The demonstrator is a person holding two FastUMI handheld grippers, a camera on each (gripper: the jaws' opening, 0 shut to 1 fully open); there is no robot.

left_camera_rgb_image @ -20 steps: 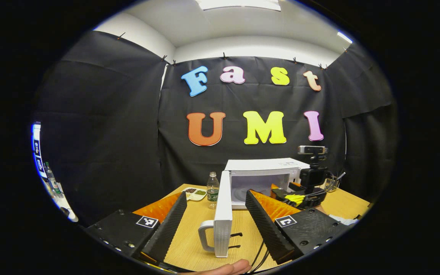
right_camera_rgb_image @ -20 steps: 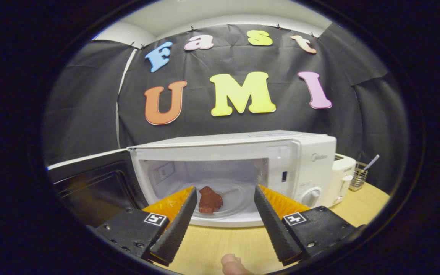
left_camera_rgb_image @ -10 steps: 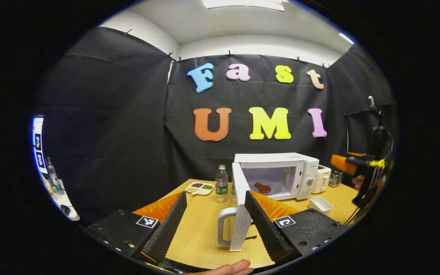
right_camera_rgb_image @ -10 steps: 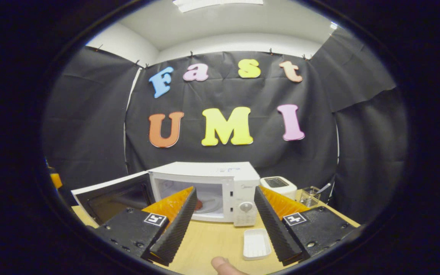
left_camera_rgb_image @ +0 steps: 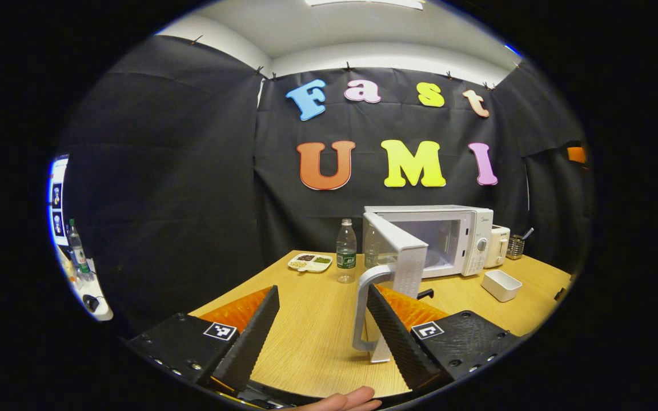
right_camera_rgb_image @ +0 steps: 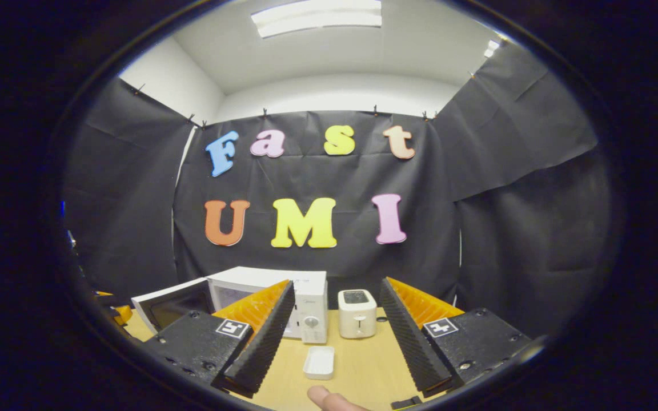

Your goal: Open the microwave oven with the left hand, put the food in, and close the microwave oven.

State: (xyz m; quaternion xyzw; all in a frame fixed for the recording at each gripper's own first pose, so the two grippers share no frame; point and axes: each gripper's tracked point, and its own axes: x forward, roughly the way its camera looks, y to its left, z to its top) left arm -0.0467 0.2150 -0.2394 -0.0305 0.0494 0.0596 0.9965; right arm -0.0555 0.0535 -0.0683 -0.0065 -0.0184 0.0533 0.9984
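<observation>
The white microwave [left_camera_rgb_image: 472, 237] stands at the back of the wooden table [left_camera_rgb_image: 306, 319], its door [left_camera_rgb_image: 400, 251] swung about halfway out. The door's grey handle [left_camera_rgb_image: 363, 308] stands just inside the right-hand finger of my left gripper [left_camera_rgb_image: 322, 294], which is open; I cannot tell whether they touch. The door hides the food inside. In the right gripper view the microwave [right_camera_rgb_image: 309, 299] sits far off with its dark-windowed door [right_camera_rgb_image: 172, 305] ajar. My right gripper [right_camera_rgb_image: 336, 285] is open, empty and well back from it.
A water bottle [left_camera_rgb_image: 346, 250] and a divided snack plate [left_camera_rgb_image: 310, 262] sit left of the microwave. A white toaster [right_camera_rgb_image: 356, 313], a utensil holder [left_camera_rgb_image: 516, 246] and a small white dish [right_camera_rgb_image: 320, 362] lie to its right. A thumb [right_camera_rgb_image: 329, 397] shows at the bottom edge.
The right gripper let the food lie in the microwave and drew far back and up. The door has swung from wide open toward shut as the left gripper moved alongside its handle.
</observation>
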